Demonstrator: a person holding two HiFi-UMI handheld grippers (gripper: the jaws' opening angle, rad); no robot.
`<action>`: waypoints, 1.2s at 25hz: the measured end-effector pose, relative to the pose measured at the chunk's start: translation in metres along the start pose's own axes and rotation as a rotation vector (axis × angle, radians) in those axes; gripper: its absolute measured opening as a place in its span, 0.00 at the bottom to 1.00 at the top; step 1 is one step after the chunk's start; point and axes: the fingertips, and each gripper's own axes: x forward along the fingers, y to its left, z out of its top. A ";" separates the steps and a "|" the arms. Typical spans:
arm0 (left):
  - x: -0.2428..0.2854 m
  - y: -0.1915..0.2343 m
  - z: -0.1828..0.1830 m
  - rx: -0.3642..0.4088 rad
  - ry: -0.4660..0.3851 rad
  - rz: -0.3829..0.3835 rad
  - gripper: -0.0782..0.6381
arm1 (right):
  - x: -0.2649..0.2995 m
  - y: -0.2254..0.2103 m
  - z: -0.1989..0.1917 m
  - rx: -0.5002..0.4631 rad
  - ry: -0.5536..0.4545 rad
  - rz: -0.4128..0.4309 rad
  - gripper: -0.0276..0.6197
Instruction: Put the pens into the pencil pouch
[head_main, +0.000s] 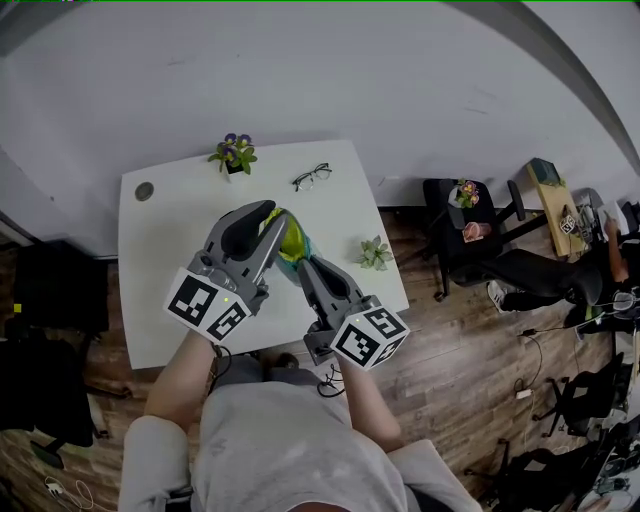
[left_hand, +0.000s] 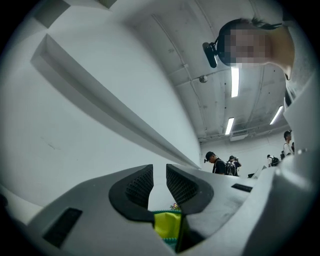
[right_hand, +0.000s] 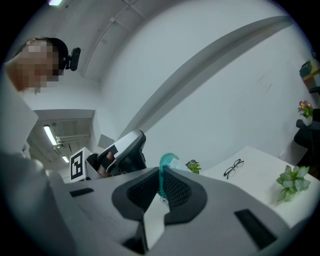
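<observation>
Up over the tabletop (head_main: 160, 270) | pencil pouch (head_main: 291, 243) hangs between left tongs (left_hand: 159, 172) and right tongs (right_hand: 160, 182) | right tongs pinch its teal zipper edge (right_hand: 163, 165) | left tongs stand apart, holding nothing, yellow pouch just under their tips | no pens in sight

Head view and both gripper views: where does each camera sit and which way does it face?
Head view: head-mounted, looking steeply down at the table; shows forearms, grey shirt, left gripper and right gripper.
Left gripper view: rides the left gripper, aimed upward at wall and ceiling lights; open jaws, person's head.
Right gripper view: rides the right gripper, roughly level across the table; jaws shut on the pencil pouch.
Shared: head and right gripper views both show the glasses.
</observation>
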 end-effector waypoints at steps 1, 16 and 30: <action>-0.004 0.002 -0.001 0.010 0.009 0.021 0.24 | -0.002 0.000 0.001 -0.007 0.000 0.001 0.11; -0.065 0.022 -0.008 0.117 0.156 0.286 0.17 | -0.005 0.004 0.027 -0.228 -0.023 -0.039 0.11; -0.091 0.042 -0.010 0.164 0.227 0.376 0.17 | -0.007 0.009 0.061 -0.429 -0.095 -0.129 0.11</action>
